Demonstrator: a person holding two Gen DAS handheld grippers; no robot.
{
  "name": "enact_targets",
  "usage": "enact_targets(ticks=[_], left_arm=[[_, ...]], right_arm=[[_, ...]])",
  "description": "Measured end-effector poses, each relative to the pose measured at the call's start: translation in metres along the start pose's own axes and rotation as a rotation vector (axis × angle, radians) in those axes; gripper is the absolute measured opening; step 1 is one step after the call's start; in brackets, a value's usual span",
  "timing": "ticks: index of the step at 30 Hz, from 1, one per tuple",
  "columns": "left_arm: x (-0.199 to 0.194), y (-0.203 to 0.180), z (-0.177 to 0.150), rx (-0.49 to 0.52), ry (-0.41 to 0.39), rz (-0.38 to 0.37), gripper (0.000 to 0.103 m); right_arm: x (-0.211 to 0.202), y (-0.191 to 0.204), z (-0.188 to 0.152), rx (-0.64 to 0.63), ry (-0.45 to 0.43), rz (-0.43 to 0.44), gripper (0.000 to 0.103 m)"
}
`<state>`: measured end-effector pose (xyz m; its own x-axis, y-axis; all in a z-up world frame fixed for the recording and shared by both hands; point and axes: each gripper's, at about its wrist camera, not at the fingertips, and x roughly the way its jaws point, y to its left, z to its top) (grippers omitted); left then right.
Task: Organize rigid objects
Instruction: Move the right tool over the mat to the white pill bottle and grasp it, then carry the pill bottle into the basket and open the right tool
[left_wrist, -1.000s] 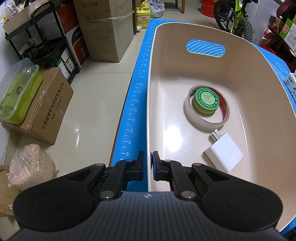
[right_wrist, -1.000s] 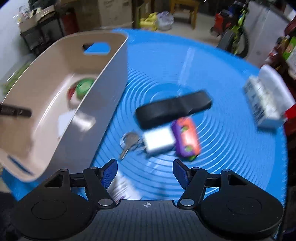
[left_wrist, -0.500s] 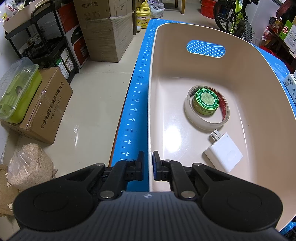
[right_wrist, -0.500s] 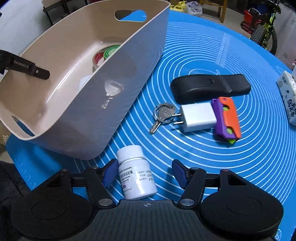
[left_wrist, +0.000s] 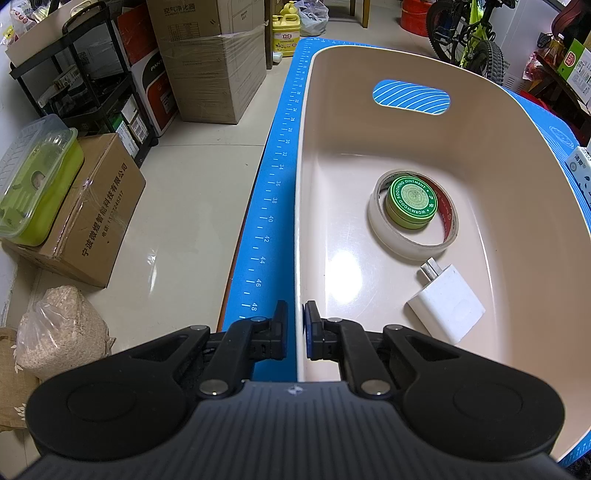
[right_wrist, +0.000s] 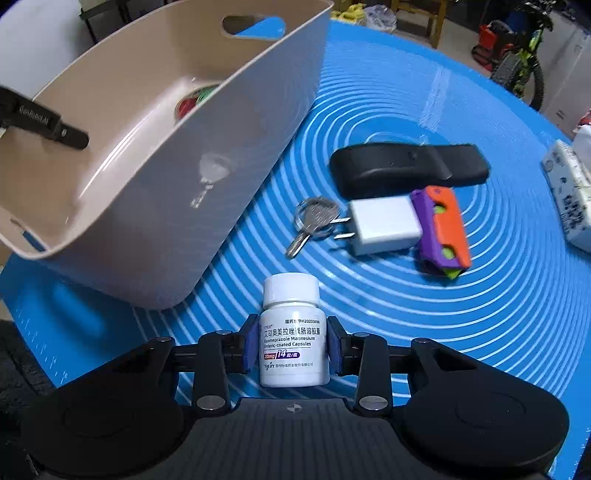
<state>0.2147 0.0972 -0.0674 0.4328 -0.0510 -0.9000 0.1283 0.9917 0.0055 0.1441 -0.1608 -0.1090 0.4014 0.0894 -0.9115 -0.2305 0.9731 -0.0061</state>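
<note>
your right claw (right_wrist: 291, 345) is squeezed shut on a small white plastic pill bottle (right_wrist: 291, 341) with a round ribbed cap. it stands up straight on the blue mat (right_wrist: 461, 332) with white rings. your left claw (left_wrist: 295, 334) is pinched on the thin smooth rim of the beige plastic bin (left_wrist: 301, 221). inside the bin, a round green tin (left_wrist: 412, 201) sits in a ring of clear tape (left_wrist: 399, 243), with a white square charger (left_wrist: 448, 308) at 5 o'clock from it. at 1 o'clock from the bottle lie shiny metal keys (right_wrist: 314, 223), another white charger (right_wrist: 386, 225), a long black case (right_wrist: 406, 168) and an orange and purple toy (right_wrist: 441, 230).
</note>
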Motion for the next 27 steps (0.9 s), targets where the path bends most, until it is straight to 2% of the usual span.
enact_targets(ticks=[8,12,19,27], left_arm=[[0.0,0.0,0.0,-0.001,0.0,0.0,0.013],[0.0,0.0,0.0,-0.001,0.0,-0.001,0.013],[0.0,0.0,0.0,-0.001,0.0,0.0,0.013],[-0.001,0.0,0.0,-0.001,0.0,-0.003,0.013]], right_arm=[[-0.037,-0.016,0.033,0.085,-0.138,-0.098,0.045],[-0.055,-0.016,0.053,0.104,-0.22,-0.116,0.045],[-0.071,0.002,0.088,0.047,-0.33,-0.099,0.045],[-0.066,0.05,0.13,-0.108,-0.359,-0.032,0.045]])
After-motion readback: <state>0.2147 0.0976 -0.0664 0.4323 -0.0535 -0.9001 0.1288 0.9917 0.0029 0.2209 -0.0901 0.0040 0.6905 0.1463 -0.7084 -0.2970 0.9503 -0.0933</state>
